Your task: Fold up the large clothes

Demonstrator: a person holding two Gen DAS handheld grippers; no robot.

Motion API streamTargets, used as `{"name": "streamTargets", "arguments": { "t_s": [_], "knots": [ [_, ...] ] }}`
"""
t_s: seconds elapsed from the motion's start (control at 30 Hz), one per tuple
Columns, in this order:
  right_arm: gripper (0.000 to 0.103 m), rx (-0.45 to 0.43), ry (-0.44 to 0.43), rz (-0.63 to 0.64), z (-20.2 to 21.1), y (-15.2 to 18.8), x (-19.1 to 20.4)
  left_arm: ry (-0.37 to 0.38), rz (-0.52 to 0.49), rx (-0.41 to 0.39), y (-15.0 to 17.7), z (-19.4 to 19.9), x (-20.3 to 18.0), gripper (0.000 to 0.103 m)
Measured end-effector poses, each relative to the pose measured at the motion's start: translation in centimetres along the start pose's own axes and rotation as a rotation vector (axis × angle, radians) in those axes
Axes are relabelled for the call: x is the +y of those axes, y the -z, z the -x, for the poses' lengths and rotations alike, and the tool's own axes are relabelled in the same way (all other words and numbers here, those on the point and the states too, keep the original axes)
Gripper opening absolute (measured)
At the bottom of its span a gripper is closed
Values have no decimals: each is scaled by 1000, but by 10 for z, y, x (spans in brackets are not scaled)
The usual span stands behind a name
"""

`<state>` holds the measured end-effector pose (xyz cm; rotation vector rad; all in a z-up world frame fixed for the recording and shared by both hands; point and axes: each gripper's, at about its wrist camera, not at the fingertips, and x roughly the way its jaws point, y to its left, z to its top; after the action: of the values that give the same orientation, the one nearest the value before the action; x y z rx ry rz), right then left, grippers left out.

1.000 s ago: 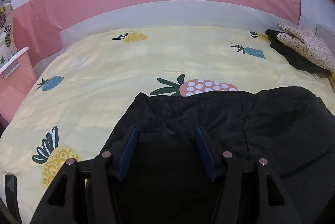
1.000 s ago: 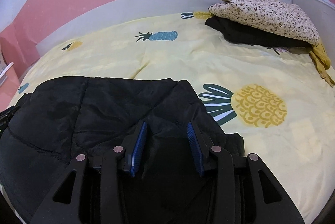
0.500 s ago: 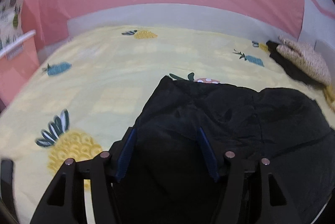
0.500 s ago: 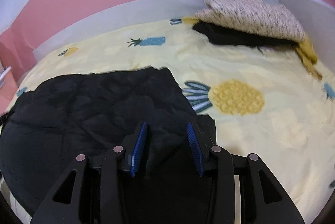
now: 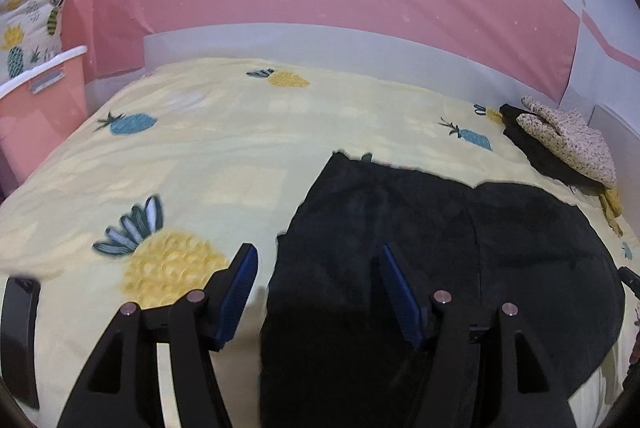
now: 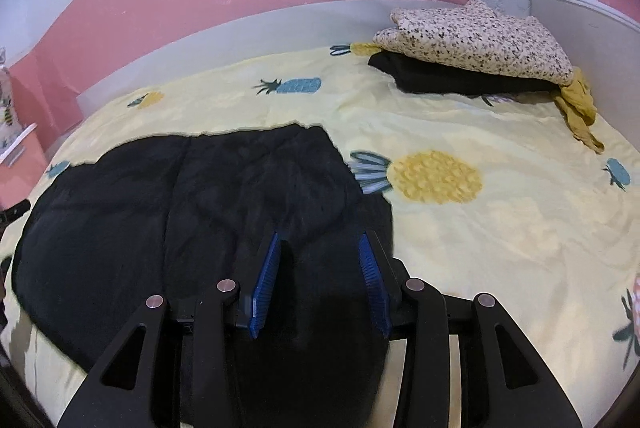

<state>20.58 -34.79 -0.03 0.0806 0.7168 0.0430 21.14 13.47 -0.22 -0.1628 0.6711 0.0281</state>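
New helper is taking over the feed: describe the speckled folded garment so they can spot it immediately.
Start at the yellow pineapple-print bedspread and look to its far right corner by the white wall. A small clothes pile sits there; the speckled garment is its top layer. It alone is cream with dark flecks, lying over a plain black piece and a mustard one.

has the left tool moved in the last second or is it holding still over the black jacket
Yes. The left tool has shifted left: against the yellow pineapple print, its left finger now sits off the black jacket.
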Motion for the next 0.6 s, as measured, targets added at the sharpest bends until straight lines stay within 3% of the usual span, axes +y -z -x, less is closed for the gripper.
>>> {"name": "streamTargets", "arguments": {
  "t_s": [0.13, 0.17, 0.4, 0.53, 0.6],
  "knots": [
    [42, 9, -3, 3, 14, 18, -1, 12, -8, 9, 14, 10, -1, 63],
    [42, 6, -4, 4, 14, 18, 0, 18, -12, 11, 14, 11, -4, 58],
    [42, -19, -58, 19, 1, -8, 16, 64, -94, -31, -12, 8, -46, 56],
    [42, 72, -53, -32, -36, -4, 8, 45, -88, 57, -10, -30, -48, 56],
    [42, 73, -47, -39, -42, -2, 4, 56, -78, 84, -5, -42, -44, 56]
  ]
}}
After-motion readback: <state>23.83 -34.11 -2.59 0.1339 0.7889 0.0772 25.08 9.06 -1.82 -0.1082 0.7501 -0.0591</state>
